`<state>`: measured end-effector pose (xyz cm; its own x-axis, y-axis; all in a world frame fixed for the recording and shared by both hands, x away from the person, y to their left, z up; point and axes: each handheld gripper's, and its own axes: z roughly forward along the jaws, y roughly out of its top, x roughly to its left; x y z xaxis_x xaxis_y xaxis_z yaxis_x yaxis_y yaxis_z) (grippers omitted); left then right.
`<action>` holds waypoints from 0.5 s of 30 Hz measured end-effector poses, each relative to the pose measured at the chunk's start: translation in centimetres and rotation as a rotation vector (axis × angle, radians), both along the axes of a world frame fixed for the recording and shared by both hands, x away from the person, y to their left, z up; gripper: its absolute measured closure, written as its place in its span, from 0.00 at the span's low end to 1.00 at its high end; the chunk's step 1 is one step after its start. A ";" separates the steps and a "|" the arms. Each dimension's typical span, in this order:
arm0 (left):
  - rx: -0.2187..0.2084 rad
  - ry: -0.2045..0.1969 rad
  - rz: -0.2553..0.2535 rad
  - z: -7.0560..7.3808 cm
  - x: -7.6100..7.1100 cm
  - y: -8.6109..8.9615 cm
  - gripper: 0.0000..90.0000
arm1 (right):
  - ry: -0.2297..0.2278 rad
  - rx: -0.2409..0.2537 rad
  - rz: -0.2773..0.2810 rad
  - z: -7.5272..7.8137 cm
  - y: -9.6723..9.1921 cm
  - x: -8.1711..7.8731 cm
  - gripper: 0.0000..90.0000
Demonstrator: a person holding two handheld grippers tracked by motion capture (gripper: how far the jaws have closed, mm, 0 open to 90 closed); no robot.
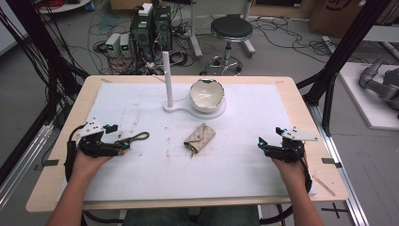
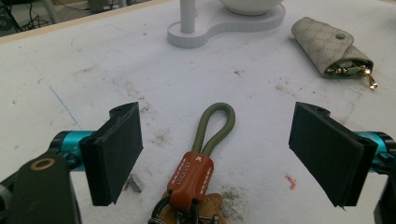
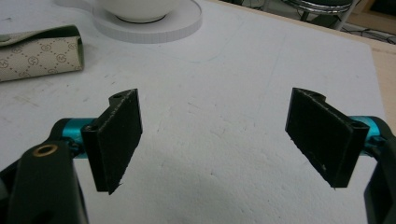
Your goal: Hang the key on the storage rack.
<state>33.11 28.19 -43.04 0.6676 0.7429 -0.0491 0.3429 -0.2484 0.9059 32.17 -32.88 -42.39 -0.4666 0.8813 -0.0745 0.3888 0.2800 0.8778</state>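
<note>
A keychain with an olive cord loop (image 2: pixel 215 126) and a brown leather tab (image 2: pixel 191 179) lies on the white mat, between the wide-apart jaws of my left gripper (image 2: pixel 219 154). The pads do not touch it. From above, that cord loop (image 1: pixel 139 137) pokes out past my left gripper (image 1: pixel 123 145) at the table's left. A beige patterned key pouch (image 1: pixel 200 138) with a snap lies mid-table; its brass hooks (image 2: pixel 369 79) stick out. My right gripper (image 1: pixel 260 143) rests open at the right, with bare mat between its jaws (image 3: pixel 215 140). The pouch (image 3: pixel 37 56) lies to its far left.
A white stand with an upright post (image 1: pixel 167 80) and a white bowl (image 1: pixel 206 95) sits at the back of the mat (image 1: pixel 244 160). Beyond the table are a stool (image 1: pixel 230 30), computer boxes and cables. The mat is stained in places.
</note>
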 end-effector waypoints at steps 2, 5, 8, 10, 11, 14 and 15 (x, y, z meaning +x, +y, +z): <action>-0.003 0.001 0.005 0.0 0.1 0.1 0.19 | 0.004 0.001 -0.001 -0.1 0.1 0.1 0.21; 0.006 0.012 0.008 -0.1 0.1 0.2 0.19 | 0.018 0.000 0.004 -0.3 0.1 0.3 0.21; 0.012 0.011 0.011 0.0 0.1 0.2 0.19 | 0.011 -0.006 0.007 -0.1 0.1 0.1 0.21; 0.015 0.009 0.009 0.0 0.1 0.2 0.19 | 0.000 -0.008 0.008 0.0 0.1 -0.2 0.21; 0.014 0.010 0.011 0.0 0.3 0.2 0.19 | 0.001 -0.005 0.006 0.1 0.1 -0.3 0.21; 0.024 0.020 0.019 -0.2 0.5 0.3 0.19 | 0.008 -0.003 -0.002 0.0 -0.1 -0.3 0.21; 0.026 0.023 0.021 -0.3 0.6 0.4 0.19 | 0.007 -0.005 -0.001 0.0 -0.2 -0.2 0.21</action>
<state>33.70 28.60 -43.31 0.6507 0.7581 -0.0443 0.3686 -0.2643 0.8912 31.94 -33.05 -42.44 -0.4661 0.8815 -0.0759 0.3948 0.2840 0.8737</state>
